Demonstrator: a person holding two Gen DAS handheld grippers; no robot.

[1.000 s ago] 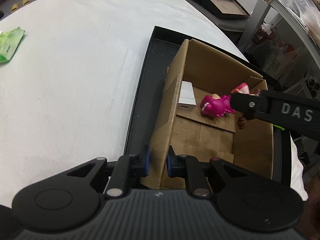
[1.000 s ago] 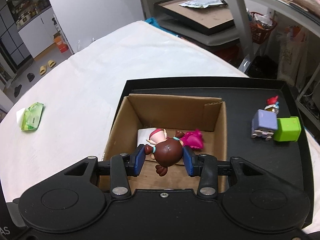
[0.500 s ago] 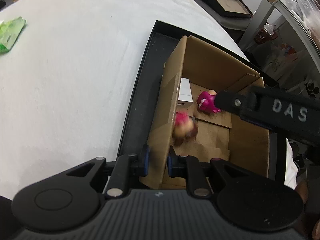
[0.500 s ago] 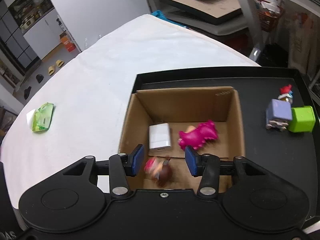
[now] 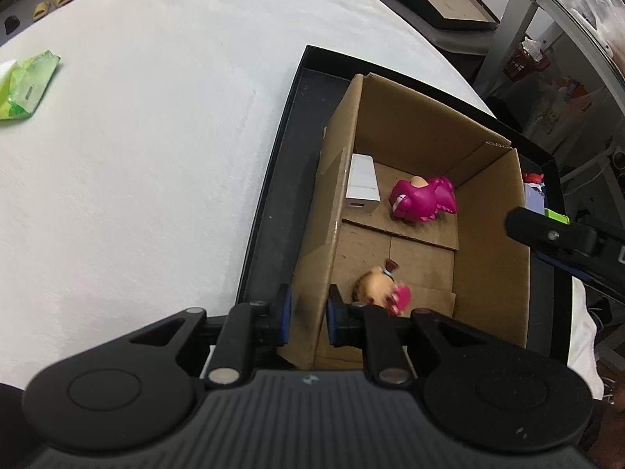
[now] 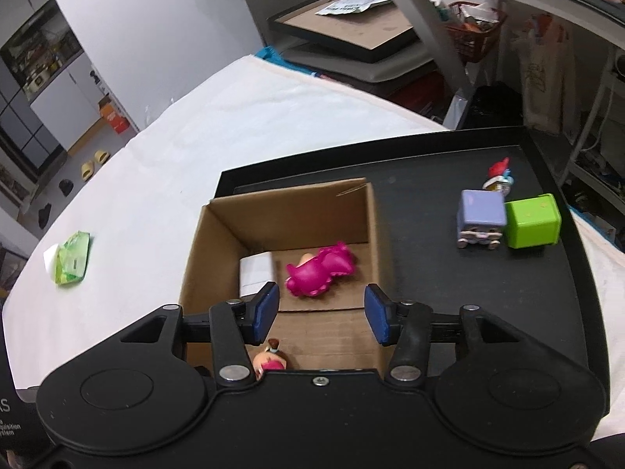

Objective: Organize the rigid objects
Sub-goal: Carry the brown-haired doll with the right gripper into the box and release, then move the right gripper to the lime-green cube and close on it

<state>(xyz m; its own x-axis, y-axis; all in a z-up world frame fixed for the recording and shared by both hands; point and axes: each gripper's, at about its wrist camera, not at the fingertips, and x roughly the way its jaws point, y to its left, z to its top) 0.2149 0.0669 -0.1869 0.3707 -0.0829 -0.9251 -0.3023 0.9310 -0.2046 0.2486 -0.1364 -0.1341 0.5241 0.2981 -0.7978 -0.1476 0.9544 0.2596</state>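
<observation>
Left gripper clamped on cardboard box near-left wall; right gripper wide, empty, above box's near edge, doll below.

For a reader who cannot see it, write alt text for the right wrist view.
Open tongs hang over a cardboard box on a black tray, holding a pink toy, a white block and a small doll. A purple cube and green cube sit on the tray.
</observation>
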